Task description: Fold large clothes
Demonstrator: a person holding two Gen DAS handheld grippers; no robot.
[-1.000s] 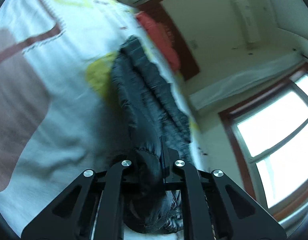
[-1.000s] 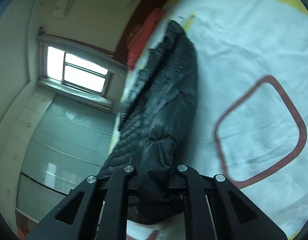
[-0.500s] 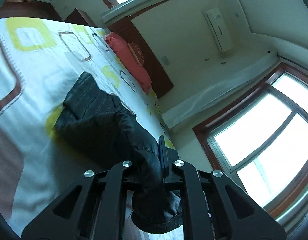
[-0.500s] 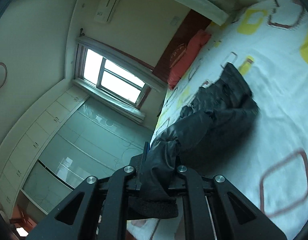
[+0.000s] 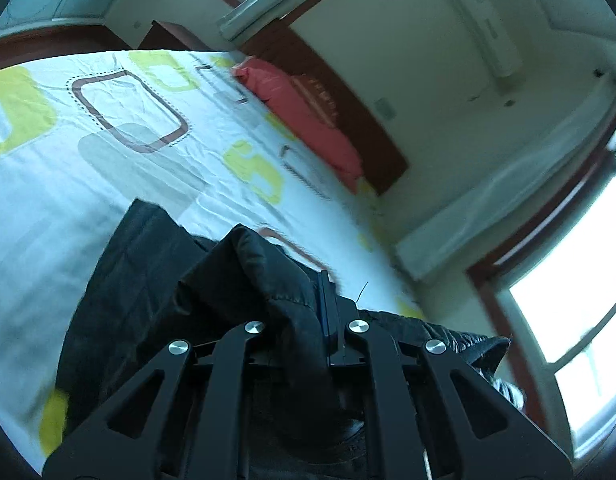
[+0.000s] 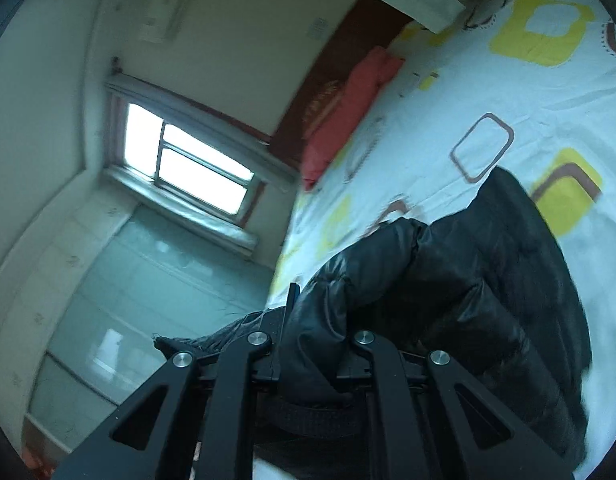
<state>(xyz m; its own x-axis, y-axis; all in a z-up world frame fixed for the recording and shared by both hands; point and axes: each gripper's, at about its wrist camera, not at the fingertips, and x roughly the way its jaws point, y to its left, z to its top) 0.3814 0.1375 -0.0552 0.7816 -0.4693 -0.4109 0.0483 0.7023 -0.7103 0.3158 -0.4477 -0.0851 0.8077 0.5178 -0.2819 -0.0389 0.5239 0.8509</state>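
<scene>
Fingers first: the left gripper [image 5: 303,312] is clamped tight on a bunched fold of the black puffer jacket [image 5: 147,304], padded fabric squeezed between its jaws and spilling down over the linkage. Same story on the right gripper [image 6: 314,320], pinched hard on a glossy quilted roll of the jacket [image 6: 488,280]. From both grips the dark garment trails away onto the bedsheet [image 5: 107,184], white with yellow and brown rounded squares, its far edge lying flat on the bed. Beyond that, a red pillow [image 5: 303,116] sits against the dark wooden headboard [image 5: 368,128]. Bright window [image 6: 187,160] off to the side, air conditioner [image 5: 484,28] on the wall.
</scene>
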